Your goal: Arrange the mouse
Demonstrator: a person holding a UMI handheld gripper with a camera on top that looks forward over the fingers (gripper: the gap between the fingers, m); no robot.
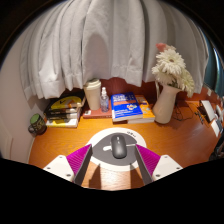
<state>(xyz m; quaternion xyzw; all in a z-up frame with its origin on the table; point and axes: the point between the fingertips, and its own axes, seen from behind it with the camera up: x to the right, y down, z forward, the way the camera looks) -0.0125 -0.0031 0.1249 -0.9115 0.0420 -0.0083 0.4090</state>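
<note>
A dark grey mouse (119,148) lies on a round light grey mouse pad (103,135) on the wooden desk (60,140). My gripper (113,158) is open. Its two fingers with magenta pads (78,158) stand at either side of the mouse, with a gap on each side. The mouse rests on the pad between the fingertips, towards their far ends.
At the back stand a stack of books (65,110), a white jar (93,95), a small bottle (104,99), a blue book (130,106) and a white vase of flowers (166,92). A white curtain (100,45) hangs behind. A small dark jar (37,124) sits at the desk's left.
</note>
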